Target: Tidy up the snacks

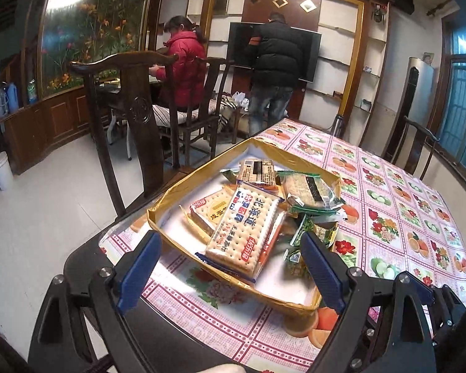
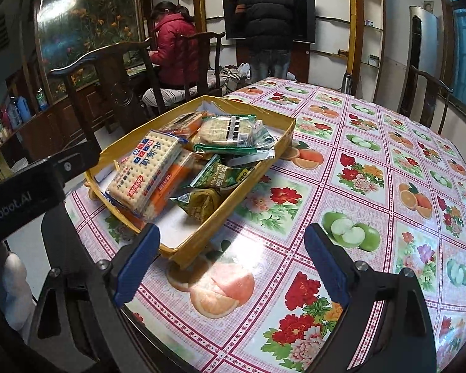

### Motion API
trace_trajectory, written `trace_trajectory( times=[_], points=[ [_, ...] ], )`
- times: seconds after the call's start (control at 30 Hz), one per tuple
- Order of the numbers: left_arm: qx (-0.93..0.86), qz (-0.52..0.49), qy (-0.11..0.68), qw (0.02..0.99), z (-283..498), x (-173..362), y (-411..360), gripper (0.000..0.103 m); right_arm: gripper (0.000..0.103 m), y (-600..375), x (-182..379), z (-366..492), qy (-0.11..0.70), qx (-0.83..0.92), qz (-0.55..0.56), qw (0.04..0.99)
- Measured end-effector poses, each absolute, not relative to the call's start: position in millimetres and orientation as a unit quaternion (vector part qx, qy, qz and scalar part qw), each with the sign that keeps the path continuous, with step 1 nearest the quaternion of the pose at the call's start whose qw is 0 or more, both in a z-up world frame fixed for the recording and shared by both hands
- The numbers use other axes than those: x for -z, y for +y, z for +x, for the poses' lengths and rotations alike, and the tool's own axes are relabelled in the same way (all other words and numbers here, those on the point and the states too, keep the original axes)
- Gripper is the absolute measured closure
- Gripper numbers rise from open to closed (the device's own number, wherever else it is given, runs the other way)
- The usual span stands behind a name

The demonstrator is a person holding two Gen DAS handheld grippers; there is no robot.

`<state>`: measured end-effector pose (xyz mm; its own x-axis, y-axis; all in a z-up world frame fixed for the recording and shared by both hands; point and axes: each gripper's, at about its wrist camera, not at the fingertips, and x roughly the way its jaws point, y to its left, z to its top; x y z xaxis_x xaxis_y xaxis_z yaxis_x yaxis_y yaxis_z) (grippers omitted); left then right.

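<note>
On the tablecloth (image 2: 326,161), gold-rimmed box (image 2: 254,168) heaped with cracker packets (image 2: 146,168).

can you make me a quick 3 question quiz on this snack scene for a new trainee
1. True or false: both grippers are closed on snack packets.
2. Where do the snack packets lie? A) loose on the tablecloth B) inside the gold box C) on a chair seat
3. Fill in: the big cracker pack lies ____ the other packets in the box.

Key
1. False: the left gripper and the right gripper are both open and hold nothing.
2. B: they are piled in the gold box on the flowered tablecloth.
3. On top of: the cracker pack rests over the others, near the green packets.
</note>
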<state>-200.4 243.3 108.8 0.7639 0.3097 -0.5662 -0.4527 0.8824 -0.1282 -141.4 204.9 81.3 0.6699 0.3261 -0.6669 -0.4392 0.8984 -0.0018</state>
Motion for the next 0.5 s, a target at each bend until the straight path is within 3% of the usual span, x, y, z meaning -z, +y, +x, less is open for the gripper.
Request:
trace_trajectory(
  times=[0.5],
  points=[
    [-0.223,-0.134,0.272,0.926,-200,-106,249,0.012,0.009,229,-75,-143,0.357,-0.221,-0.112,0.901]
  ],
)
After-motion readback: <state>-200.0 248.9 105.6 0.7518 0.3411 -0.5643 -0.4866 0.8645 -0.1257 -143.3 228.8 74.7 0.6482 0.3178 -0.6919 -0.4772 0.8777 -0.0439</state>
